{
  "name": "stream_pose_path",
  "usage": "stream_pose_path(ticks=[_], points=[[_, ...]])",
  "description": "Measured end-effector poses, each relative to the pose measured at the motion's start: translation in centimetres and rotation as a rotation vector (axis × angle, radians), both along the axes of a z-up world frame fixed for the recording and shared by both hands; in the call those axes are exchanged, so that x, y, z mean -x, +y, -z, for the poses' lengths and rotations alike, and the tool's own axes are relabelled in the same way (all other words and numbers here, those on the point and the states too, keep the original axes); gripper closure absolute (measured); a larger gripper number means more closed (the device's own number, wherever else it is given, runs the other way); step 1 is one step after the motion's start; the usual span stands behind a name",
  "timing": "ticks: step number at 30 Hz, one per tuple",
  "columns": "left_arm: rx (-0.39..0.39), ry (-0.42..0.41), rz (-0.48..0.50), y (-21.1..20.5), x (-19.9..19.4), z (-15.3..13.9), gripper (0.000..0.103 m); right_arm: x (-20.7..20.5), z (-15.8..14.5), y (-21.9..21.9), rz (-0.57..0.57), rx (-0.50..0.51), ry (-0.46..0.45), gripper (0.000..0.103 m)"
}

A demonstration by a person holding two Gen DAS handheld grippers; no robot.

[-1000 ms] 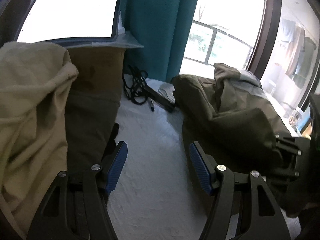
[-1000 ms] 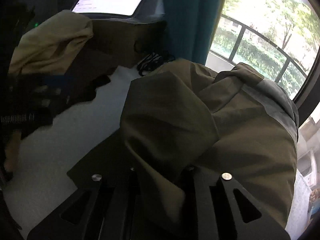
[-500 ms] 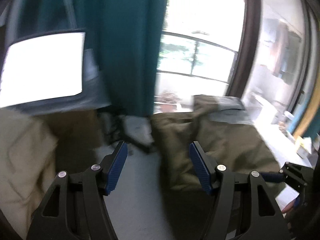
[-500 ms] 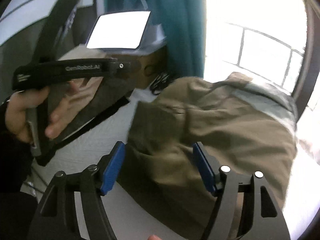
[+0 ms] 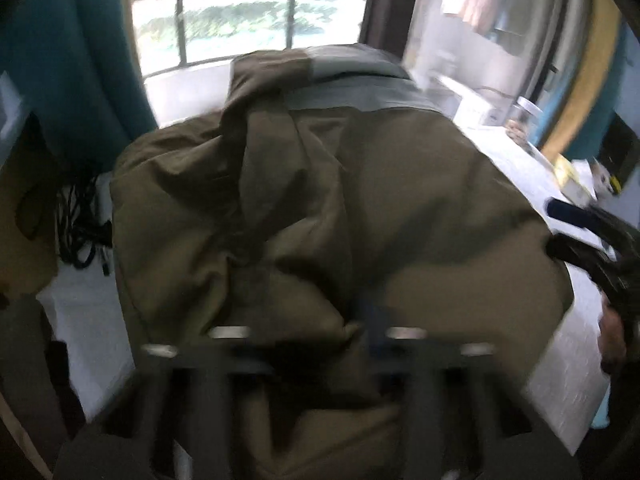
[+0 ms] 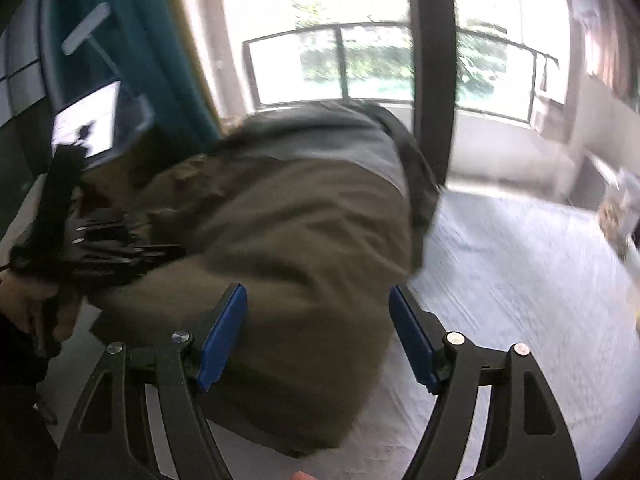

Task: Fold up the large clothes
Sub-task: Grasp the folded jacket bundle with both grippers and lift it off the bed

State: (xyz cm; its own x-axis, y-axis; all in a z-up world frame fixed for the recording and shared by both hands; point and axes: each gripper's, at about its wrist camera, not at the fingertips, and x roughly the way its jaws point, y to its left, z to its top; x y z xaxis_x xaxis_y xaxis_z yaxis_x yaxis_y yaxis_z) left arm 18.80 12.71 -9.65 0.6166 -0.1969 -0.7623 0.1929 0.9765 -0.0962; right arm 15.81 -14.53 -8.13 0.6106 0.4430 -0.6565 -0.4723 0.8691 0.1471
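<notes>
An olive-green jacket (image 5: 320,200) with a grey lining lies bunched on the white table cover (image 5: 84,320); it also shows in the right wrist view (image 6: 288,232). My left gripper (image 5: 316,336) is blurred and its fingers press into the jacket's near edge, with cloth bunched between them. In the right wrist view the left gripper (image 6: 104,240) sits against the jacket's left side. My right gripper (image 6: 318,332) is open, its blue pads (image 6: 222,336) on either side of the jacket's near end, with no grip on it.
Black cables (image 5: 80,232) lie at the table's back left by the teal curtain (image 5: 68,60). A lit screen (image 6: 86,124) stands at the left. Small items (image 5: 576,176) sit on the right of the table. A window with a railing (image 6: 360,64) is behind.
The right gripper has let go of the jacket and opened. The left gripper has swung right onto the jacket and narrowed from wide open. Both views have turned toward the window.
</notes>
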Motion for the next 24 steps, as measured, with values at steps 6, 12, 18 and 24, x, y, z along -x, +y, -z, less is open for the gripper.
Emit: stream_pose_path(ticks=[6, 12, 18, 24], points=[[0.026, -0.067, -0.065, 1.2, 3.8, -1.5, 0.09, -1.0, 0.8, -0.3, -0.005, -0.012, 0.014, 0.027], [0.074, -0.018, -0.108, 2.8, 4.2, -1.9, 0.07, -3.0, 1.3, 0.1, -0.01, -0.009, 0.025, 0.022], [0.133, -0.112, -0.157, 5.7, 4.6, -5.7, 0.026, -5.3, 0.8, 0.0, -0.003, -0.014, 0.022, 0.022], [0.163, -0.027, -0.222, 9.4, -0.4, -3.1, 0.025, -8.5, 0.7, -0.4, 0.006, -0.095, 0.062, 0.02]])
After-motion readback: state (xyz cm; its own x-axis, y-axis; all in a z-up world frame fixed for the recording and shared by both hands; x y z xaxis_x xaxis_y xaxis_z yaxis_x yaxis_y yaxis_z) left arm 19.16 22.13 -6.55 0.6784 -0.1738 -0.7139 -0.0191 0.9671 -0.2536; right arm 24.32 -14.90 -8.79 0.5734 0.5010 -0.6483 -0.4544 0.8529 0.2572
